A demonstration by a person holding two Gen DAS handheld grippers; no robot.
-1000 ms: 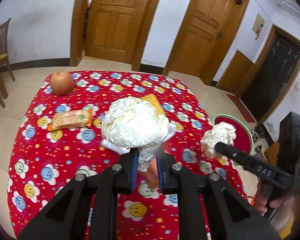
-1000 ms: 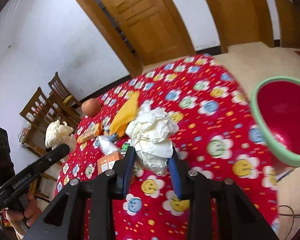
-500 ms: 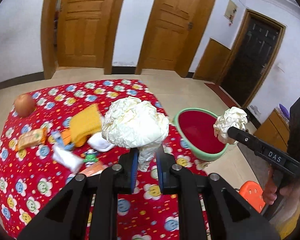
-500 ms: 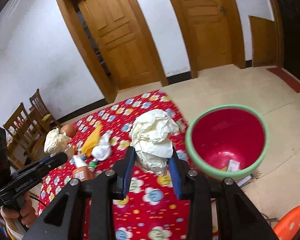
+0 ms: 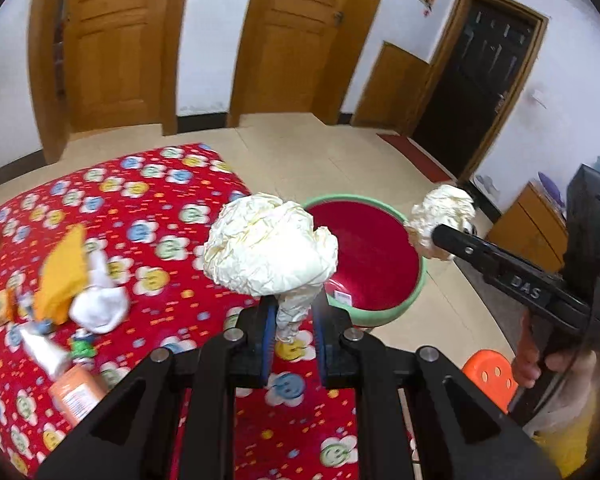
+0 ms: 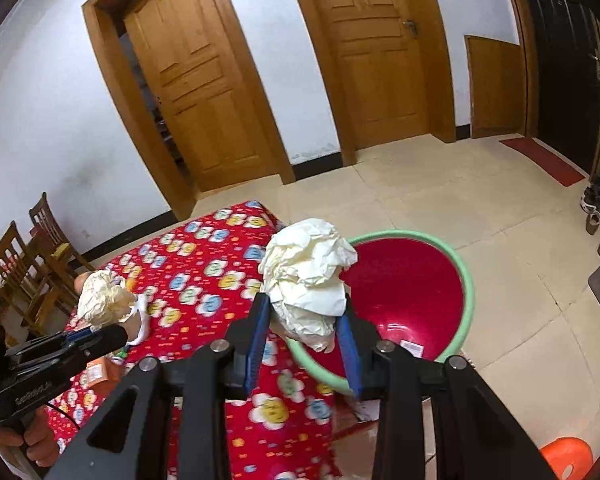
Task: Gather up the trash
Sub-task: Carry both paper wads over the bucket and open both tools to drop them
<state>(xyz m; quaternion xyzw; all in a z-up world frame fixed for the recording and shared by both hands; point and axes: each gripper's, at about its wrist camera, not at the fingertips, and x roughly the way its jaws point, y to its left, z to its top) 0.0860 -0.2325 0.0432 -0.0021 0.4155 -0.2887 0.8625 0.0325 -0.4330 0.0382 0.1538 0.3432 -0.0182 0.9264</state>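
Crumpled cream paper fills both claws. The left gripper (image 5: 292,320) is pinched nearly together on the thin twisted tail of a large paper ball (image 5: 270,250), whose bulk bulges above the blue-lined fingers (image 5: 266,332). From this wrist's view the ball hangs over the edge of the table, in front of the near rim of the bin (image 5: 380,314).

The right gripper (image 6: 304,332) stands partly spread, its blue pads pressed against the lower sides of a second paper wad (image 6: 310,280). In its own view the wad sits in front of the bin's left rim, where the red flowered tablecloth (image 6: 204,280) ends. The left wrist's view shows that same gripper reaching in from the right, its wad level with the bin's far right rim, with a hand (image 5: 540,360) wrapped round the black handle below. The left gripper appears likewise at the lower left of the right wrist's view, gripped by fingers at the frame's edge.

Both tools point forward and down.

The bin, red inside with a green rim, stands on the pale tiled floor just beside the table; a small scrap of label lies in its bottom. On the cloth remain a yellow cloth (image 5: 62,272), a white sock-like bundle (image 5: 100,304), an orange box (image 5: 78,394) and a white tube (image 5: 44,350). An orange stool (image 5: 490,376) stands on the floor near the right hand.
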